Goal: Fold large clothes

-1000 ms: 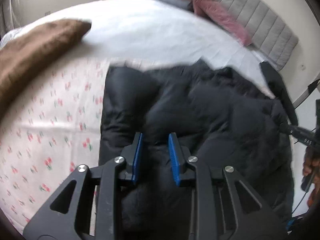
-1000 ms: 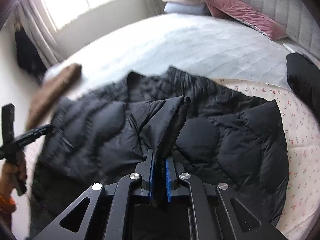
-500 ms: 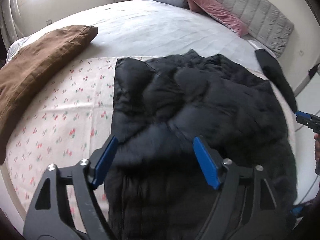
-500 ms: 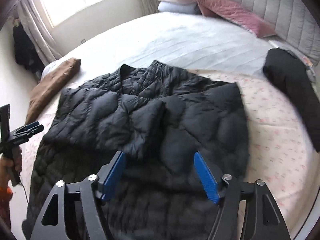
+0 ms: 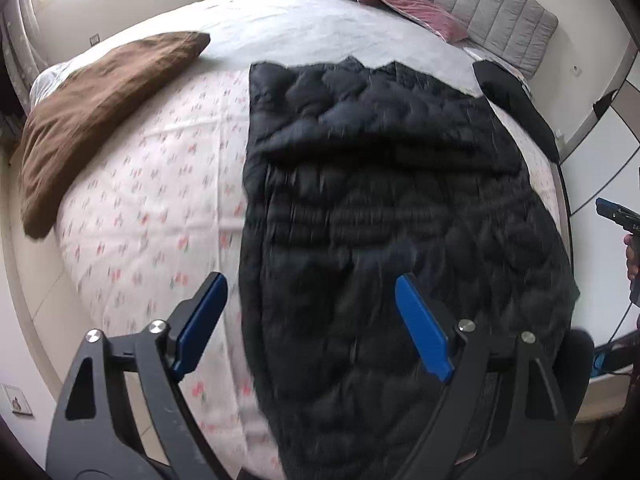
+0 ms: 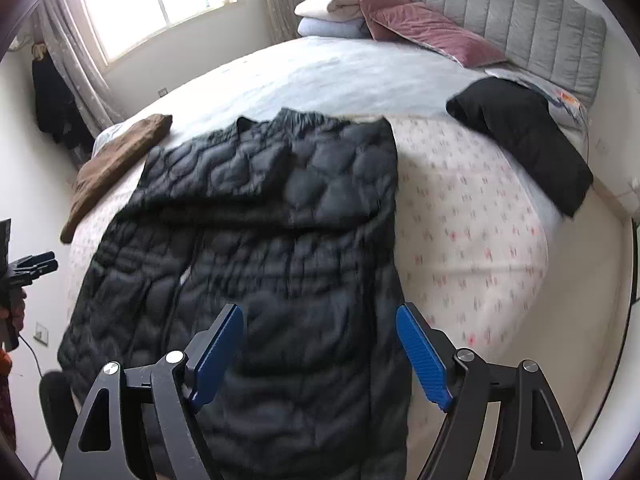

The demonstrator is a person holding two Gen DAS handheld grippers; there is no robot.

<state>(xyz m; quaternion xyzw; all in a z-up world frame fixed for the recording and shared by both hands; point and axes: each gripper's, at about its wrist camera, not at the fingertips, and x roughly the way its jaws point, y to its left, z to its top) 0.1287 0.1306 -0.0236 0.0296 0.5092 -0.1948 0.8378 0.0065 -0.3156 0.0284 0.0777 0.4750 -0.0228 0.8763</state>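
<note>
Both grippers (image 5: 308, 328) (image 6: 320, 354) spread, just opening, empty — black quilted jacket (image 6: 256, 248) flat, sleeves folded across.

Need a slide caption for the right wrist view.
Open right gripper above black quilted puffer jacket, sleeves folded in, on floral bedsheet.

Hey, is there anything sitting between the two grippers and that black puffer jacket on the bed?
Nothing visible. The black puffer jacket lies open to both the left gripper and the right gripper, whose jaws have just been opening and hold nothing.
</note>
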